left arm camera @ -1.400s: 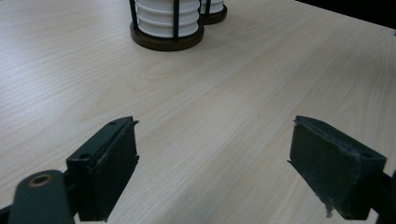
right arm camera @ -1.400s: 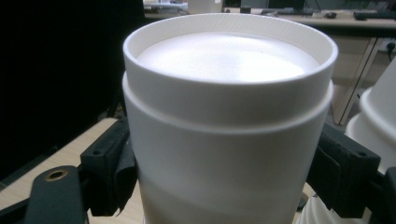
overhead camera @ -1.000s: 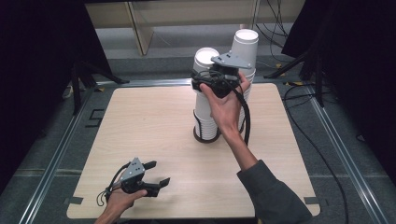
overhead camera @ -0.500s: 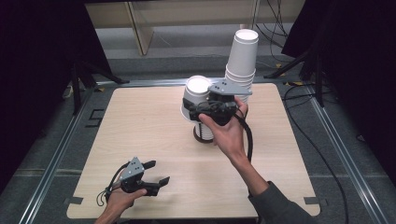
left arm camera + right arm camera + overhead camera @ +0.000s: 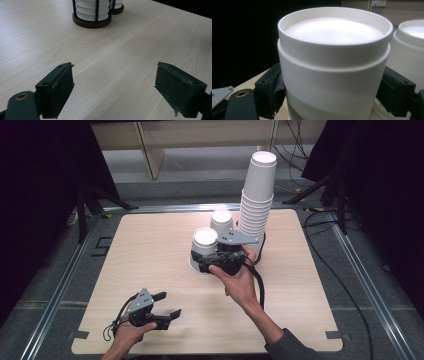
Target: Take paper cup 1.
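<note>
High view: pale wood table [image 5: 150, 245] on grey floor [image 5: 45, 285], dark surroundings.

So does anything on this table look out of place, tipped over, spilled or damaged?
Nothing stands out. The tall stack of white paper cups stands upright at the back of the pale wooden table, a shorter stack beside it. The right gripper holds one upside-down white cup straight. No spills or dents show.

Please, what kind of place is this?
Probably a lab or recording workspace, not a home: a bare wooden table on a metal frame, dark curtains at both sides, loose cables on the grey floor, and handheld grippers stacking paper cups.
</note>
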A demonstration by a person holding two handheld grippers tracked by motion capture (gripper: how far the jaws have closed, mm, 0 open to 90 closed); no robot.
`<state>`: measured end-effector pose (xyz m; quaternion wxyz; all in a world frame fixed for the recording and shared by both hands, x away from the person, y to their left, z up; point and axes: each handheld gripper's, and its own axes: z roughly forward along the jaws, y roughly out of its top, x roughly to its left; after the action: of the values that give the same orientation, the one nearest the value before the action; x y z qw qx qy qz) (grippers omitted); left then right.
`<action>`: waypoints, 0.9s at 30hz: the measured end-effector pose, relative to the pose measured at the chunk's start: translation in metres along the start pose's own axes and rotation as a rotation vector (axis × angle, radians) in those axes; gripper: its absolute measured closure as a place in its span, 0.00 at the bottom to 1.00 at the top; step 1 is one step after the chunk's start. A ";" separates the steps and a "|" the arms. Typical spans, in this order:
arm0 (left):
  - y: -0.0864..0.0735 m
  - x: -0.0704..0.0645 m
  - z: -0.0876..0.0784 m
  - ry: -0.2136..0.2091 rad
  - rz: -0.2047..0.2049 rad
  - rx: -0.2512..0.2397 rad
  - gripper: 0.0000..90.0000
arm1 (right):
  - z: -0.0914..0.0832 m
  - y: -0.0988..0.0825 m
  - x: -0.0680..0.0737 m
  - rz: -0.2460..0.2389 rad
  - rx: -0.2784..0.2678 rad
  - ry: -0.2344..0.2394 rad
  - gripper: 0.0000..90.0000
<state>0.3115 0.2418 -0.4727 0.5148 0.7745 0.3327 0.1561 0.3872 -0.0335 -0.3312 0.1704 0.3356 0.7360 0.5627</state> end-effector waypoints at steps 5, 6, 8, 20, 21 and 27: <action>0.000 0.000 0.000 -0.001 0.007 0.006 0.16 | 0.007 -0.018 -0.004 0.026 0.013 0.046 0.21; 0.000 0.000 0.000 0.000 0.009 0.005 0.16 | 0.009 -0.024 -0.006 0.060 0.022 0.087 0.21; 0.000 -0.001 0.000 -0.003 0.005 -0.009 0.16 | 0.009 -0.028 -0.006 0.071 0.040 0.096 0.21; 0.001 -0.002 -0.003 0.017 0.033 0.017 0.16 | 0.011 -0.058 -0.013 0.043 0.084 0.088 0.21; 0.001 -0.002 -0.003 0.016 0.028 0.016 0.16 | 0.011 -0.061 -0.012 0.046 0.095 0.097 0.21; 0.001 -0.002 -0.003 0.015 0.028 0.014 0.16 | 0.014 -0.069 -0.007 0.054 0.109 0.115 0.21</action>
<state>0.3086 0.2423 -0.4707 0.5047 0.7814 0.3270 0.1666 0.3801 -0.0387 -0.4016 0.0941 0.3314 0.7647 0.5445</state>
